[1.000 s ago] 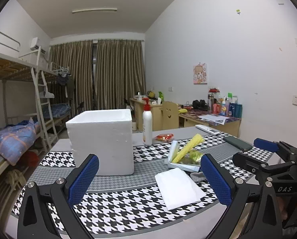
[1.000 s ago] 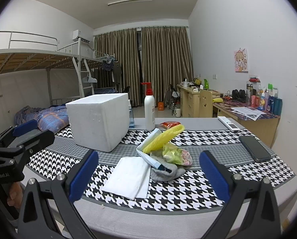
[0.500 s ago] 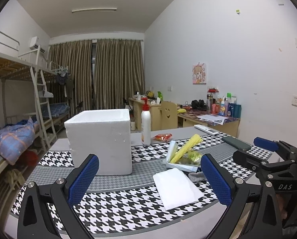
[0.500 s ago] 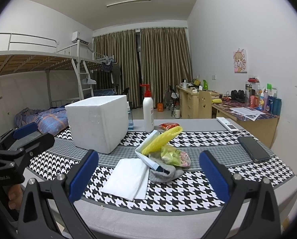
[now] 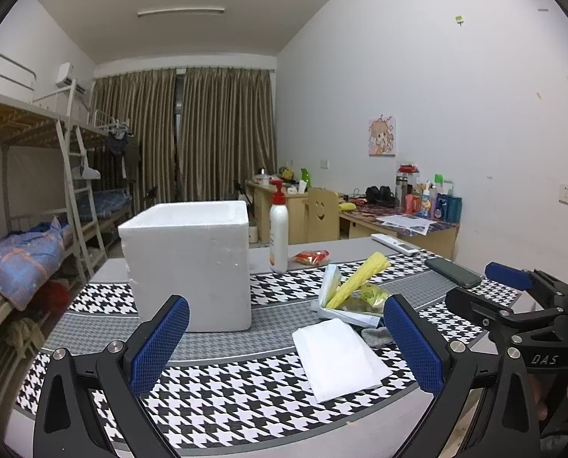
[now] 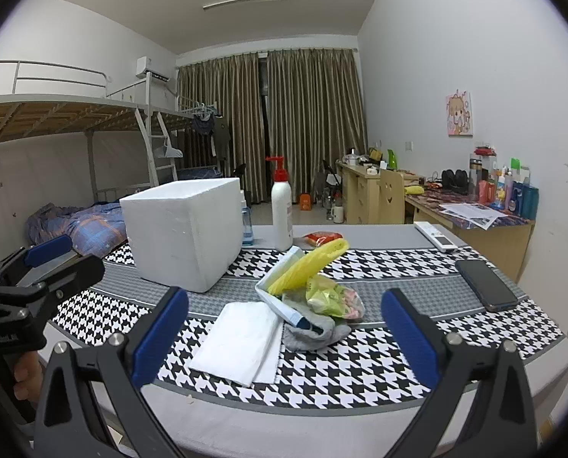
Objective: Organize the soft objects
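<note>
A white foam box stands on the houndstooth table, its top open; its inside is hidden from both cameras, so what it contains, if anything, cannot be told. To its right lies a pile: a folded white cloth, a grey sock, a yellow-green bag and a yellow ribbed piece leaning on a tube. The left gripper and right gripper both hover at the near edge, jaws spread wide, holding nothing.
</note>
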The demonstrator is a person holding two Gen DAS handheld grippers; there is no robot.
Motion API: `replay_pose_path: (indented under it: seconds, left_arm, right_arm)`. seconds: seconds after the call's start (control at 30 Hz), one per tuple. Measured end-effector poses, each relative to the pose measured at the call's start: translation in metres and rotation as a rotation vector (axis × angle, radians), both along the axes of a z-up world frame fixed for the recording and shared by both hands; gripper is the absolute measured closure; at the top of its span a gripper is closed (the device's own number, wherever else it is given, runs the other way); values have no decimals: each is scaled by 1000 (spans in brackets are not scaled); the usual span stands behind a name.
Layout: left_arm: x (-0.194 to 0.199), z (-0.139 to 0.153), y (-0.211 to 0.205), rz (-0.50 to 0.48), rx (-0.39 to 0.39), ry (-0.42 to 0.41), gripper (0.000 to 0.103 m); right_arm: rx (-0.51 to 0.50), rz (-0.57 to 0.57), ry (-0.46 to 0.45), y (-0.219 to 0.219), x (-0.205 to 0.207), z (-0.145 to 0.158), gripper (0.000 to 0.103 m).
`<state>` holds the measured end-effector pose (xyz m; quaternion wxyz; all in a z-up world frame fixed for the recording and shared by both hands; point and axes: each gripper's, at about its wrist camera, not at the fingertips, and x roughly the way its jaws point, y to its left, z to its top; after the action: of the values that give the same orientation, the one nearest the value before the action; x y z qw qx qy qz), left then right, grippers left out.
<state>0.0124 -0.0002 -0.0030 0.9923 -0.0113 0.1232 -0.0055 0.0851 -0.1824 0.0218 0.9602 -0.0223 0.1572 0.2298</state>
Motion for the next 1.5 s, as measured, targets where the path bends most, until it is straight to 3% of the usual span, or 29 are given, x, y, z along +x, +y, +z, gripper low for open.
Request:
replay_pose_path:
  seconds: [0.97, 1.17, 1.5]
  left_arm:
    - [87, -15, 3, -92, -40, 234, 1]
    - [102, -24, 6, -101, -80, 302, 1]
    - [120, -29, 3, -100, -66, 351, 1]
  right_arm:
    - [-34, -40, 128, 6, 75, -9, 1]
    - [-39, -38, 153, 8, 88, -12, 1]
    - [-27, -19, 194, 12, 107, -19, 1]
